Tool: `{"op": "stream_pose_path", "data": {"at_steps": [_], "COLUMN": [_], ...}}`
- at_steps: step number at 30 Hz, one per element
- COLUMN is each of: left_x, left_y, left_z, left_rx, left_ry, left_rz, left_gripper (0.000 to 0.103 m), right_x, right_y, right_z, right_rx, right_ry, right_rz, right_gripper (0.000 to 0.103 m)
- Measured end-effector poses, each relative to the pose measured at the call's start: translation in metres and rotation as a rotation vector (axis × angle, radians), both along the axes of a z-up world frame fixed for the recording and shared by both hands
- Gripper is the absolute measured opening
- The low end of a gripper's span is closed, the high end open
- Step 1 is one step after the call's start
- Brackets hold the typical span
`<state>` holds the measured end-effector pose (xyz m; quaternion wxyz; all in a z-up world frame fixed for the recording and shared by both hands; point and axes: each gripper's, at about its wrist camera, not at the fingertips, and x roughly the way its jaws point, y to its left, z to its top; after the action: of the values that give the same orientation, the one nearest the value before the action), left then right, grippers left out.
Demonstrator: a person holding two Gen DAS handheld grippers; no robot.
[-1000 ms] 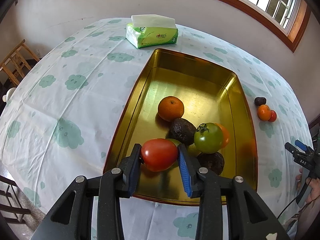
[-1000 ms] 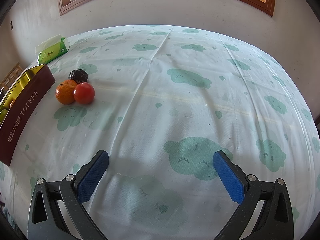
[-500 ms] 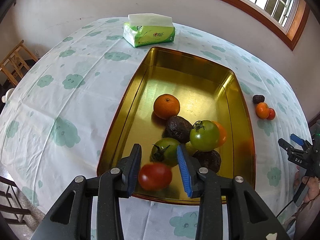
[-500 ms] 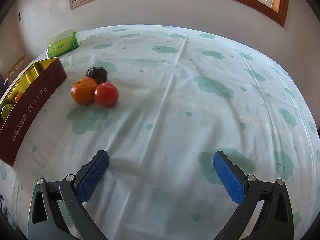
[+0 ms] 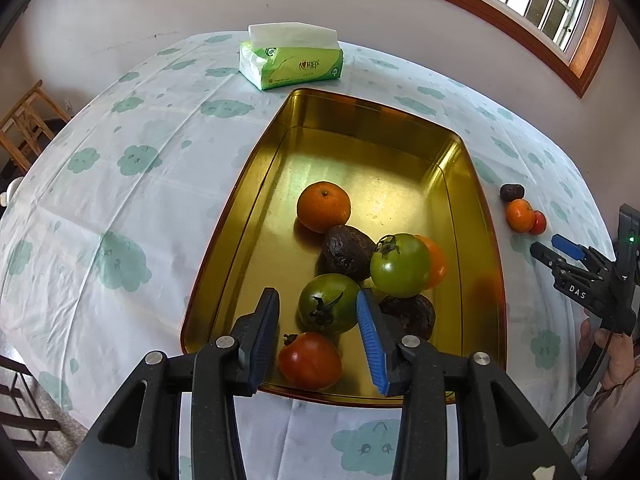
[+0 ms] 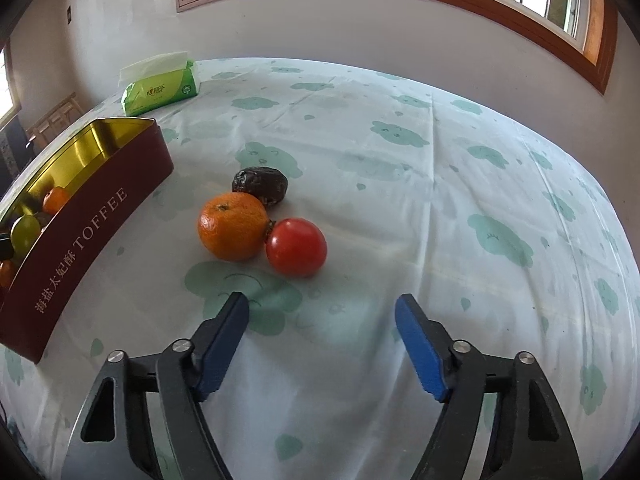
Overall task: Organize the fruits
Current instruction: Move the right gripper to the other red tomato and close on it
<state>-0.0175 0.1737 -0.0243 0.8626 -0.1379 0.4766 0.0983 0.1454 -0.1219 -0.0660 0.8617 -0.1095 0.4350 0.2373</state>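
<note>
Cloud-print tablecloth (image 5: 120, 200), glossy red tomato (image 5: 310, 360) in gold tin (image 5: 224, 248), left tool (image 5: 318, 340) opening empty, right tool (image 6: 322, 328) closing empty.

Seven fruits sit in the gold tin (image 5: 260, 184) beneath the left gripper (image 5: 316, 340); three fruits (image 6: 260, 224) lie ahead of the right gripper (image 6: 320, 316).

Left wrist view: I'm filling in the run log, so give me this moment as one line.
left claw: opening, empty | red tomato: in gold tin | right claw: closing, empty | left on cloth: orange, tomato, dark fruit
</note>
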Motion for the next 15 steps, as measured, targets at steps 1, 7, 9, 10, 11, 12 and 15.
{"op": "stream_pose_path", "data": {"at_steps": [1,7,9,10,11,12,15], "left_x": [0.0,-0.003,-0.005,-0.005,-0.006,-0.007,-0.006], "left_y": [0.0,0.0,0.001,0.002,0.002,0.001,0.001], "left_z": [0.0,0.0,0.001,0.002,0.003,0.004,0.005], "left_rx": [0.001,0.001,-0.001,-0.004,-0.004,-0.002,0.002], "left_ry": [0.0,-0.001,-0.006,-0.011,-0.013,-0.015,-0.015], "left_rz": [-0.001,0.002,0.005,0.004,0.004,0.004,0.003], "left_gripper": [0.038,0.046,0.051,0.052,0.054,0.056,0.06], "right_x": [0.0,0.006,0.007,0.008,0.008,0.009,0.012], "right_y": [0.002,0.011,0.014,0.016,0.017,0.018,0.018], "right_z": [0.0,0.0,0.0,0.001,0.001,0.001,0.001], "right_rx": [-0.002,0.012,0.011,0.01,0.009,0.009,0.017], "right_ry": [-0.003,-0.004,-0.009,-0.011,-0.013,-0.013,-0.009], "right_rz": [0.003,0.03,0.037,0.041,0.042,0.043,0.044], "right_gripper": [0.066,0.055,0.05,0.047,0.045,0.045,0.04]}}
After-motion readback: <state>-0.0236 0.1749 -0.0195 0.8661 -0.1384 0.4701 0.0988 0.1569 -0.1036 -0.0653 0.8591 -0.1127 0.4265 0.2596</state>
